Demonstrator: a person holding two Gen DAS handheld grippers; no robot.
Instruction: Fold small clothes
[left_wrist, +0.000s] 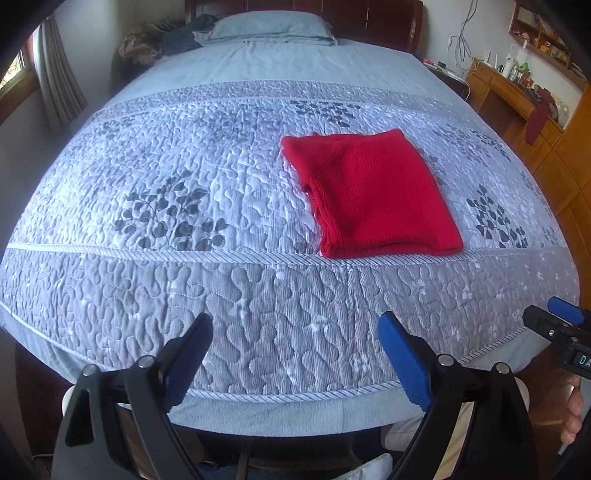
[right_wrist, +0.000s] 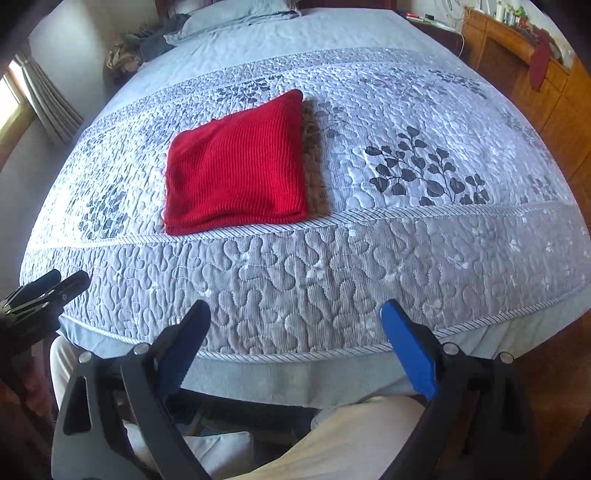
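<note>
The red knit garment (left_wrist: 373, 195) lies folded into a flat rectangle on the bed's quilted grey bedspread (left_wrist: 184, 206), just beyond a corded seam, with a brown strip (right_wrist: 314, 158) showing along its right edge in the right wrist view. The left claw (left_wrist: 295, 354) hangs near the foot of the bed, fingers spread and empty. The right claw (right_wrist: 295, 347) does likewise; its body carries the letters "DA", cut off.

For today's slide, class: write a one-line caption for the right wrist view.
Open right gripper poised above the quilted bedspread, facing a folded red knit garment with brown fabric showing along its right edge.
</note>
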